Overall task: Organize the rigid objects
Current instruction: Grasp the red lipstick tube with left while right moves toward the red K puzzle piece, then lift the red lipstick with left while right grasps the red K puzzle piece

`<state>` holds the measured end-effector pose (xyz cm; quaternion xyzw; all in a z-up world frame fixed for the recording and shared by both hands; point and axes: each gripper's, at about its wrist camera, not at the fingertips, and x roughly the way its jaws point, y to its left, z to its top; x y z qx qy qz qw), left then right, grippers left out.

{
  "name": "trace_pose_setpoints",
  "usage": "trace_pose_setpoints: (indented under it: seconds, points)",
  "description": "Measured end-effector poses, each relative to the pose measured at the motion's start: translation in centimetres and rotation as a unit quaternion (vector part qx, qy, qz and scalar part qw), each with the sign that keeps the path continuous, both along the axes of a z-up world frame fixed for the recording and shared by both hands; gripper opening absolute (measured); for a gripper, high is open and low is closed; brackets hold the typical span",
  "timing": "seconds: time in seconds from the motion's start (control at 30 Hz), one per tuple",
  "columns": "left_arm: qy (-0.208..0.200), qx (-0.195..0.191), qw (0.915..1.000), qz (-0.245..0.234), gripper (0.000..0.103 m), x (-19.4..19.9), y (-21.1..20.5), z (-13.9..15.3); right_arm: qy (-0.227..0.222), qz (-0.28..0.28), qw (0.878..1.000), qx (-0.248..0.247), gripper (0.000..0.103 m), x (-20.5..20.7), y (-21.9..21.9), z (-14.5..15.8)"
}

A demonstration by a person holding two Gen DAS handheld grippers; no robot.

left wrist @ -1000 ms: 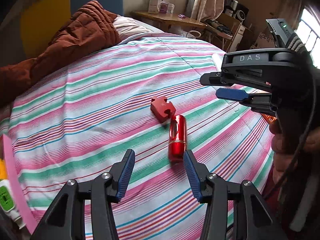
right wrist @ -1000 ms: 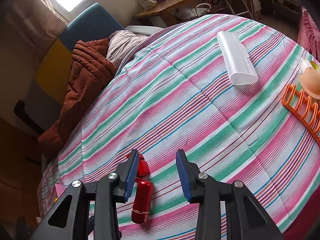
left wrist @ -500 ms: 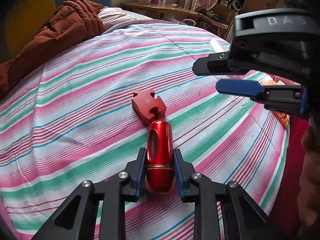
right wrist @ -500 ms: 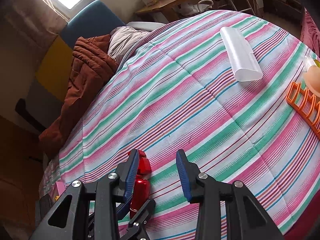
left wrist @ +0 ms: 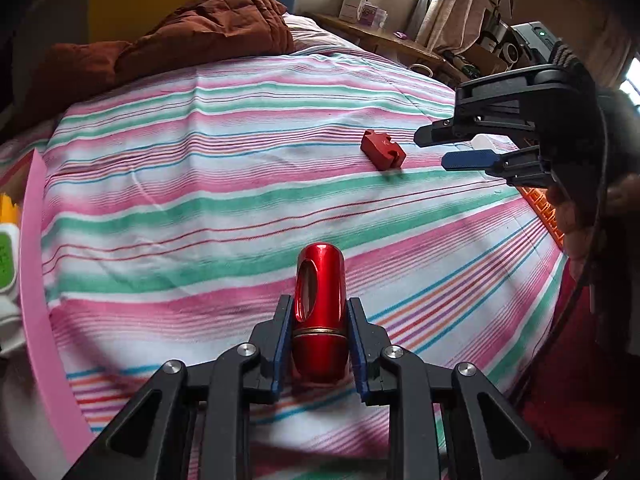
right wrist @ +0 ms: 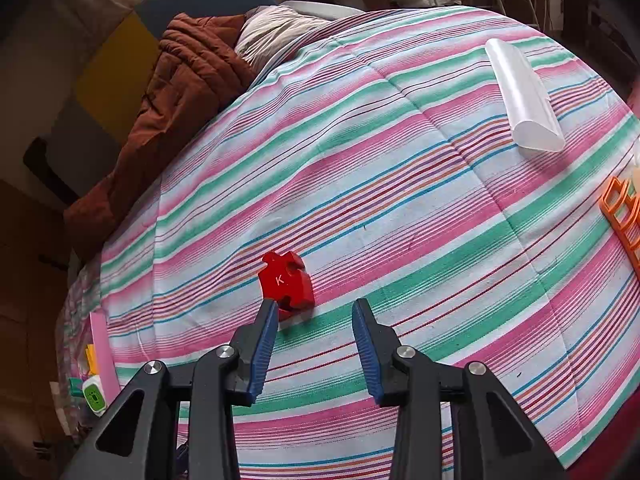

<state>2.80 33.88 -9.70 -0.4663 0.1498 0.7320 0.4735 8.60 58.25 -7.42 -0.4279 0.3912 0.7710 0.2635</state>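
Observation:
My left gripper (left wrist: pixel 318 308) is shut on a shiny red metal cylinder (left wrist: pixel 320 304) and holds it above the striped bedspread (left wrist: pixel 200 200). A red puzzle-shaped block marked K (left wrist: pixel 383 149) lies on the bedspread farther away. In the right wrist view the block (right wrist: pixel 286 282) sits just ahead of the left fingertip of my right gripper (right wrist: pixel 314 312), which is open and empty. The right gripper also shows in the left wrist view (left wrist: pixel 436 146), hovering right of the block.
A pink tray edge (left wrist: pixel 36 260) with a white and green item (left wrist: pixel 6 256) lies at the left. A translucent white case (right wrist: pixel 524 100) and an orange rack (right wrist: pixel 622 216) lie at the right. A brown quilt (right wrist: pixel 176 92) is piled at the head of the bed.
My left gripper closed on the red cylinder, lifted it and drew it back from the red block. The right gripper moved to hover near the block.

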Motion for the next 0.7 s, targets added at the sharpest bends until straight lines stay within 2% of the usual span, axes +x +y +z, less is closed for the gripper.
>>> trace_pose_setpoints:
  seconds: [0.13,0.17,0.27,0.33,0.4,0.43,0.47,0.53,0.7]
  points:
    - [0.001,0.003,1.0,0.004,0.026,0.3,-1.6,0.0,-0.039,0.048,0.998,0.024,0.038,-2.1,-1.2,-0.3]
    - [0.001,0.003,1.0,0.005,0.026,0.4,-1.8,0.0,-0.049,0.059,0.997,0.031,0.042,-2.8,-1.3,-0.4]
    - [0.002,0.005,1.0,0.006,0.026,0.7,-2.1,-0.1,-0.08,0.07,0.993,0.06,0.044,-4.8,-1.0,-0.8]
    - [-0.002,0.008,0.9999,0.007,0.026,0.6,-2.4,-0.1,-0.092,0.078,0.99,0.077,0.044,-6.1,-0.7,-1.3]
    - [-0.006,0.013,0.9999,0.009,0.026,0.6,-2.6,-0.2,-0.088,0.098,0.989,0.068,0.045,-6.9,-0.7,-2.2]
    - [-0.006,0.014,0.9998,0.011,0.027,0.6,-2.6,-0.2,-0.098,0.109,0.987,0.063,0.044,-7.3,-0.8,-2.6]
    - [-0.004,0.014,0.9998,0.011,0.027,0.7,-2.6,-0.3,-0.113,0.121,0.982,0.092,0.039,-7.5,-1.5,-2.6]
    - [0.005,0.013,0.9998,0.011,0.027,1.2,-2.4,-0.4,-0.134,0.144,0.972,0.132,0.037,-7.8,-2.8,-2.6]
    - [0.005,0.017,0.9998,0.011,0.027,1.3,-2.4,-0.3,-0.127,0.153,0.971,0.131,0.03,-7.5,-2.9,-2.7]
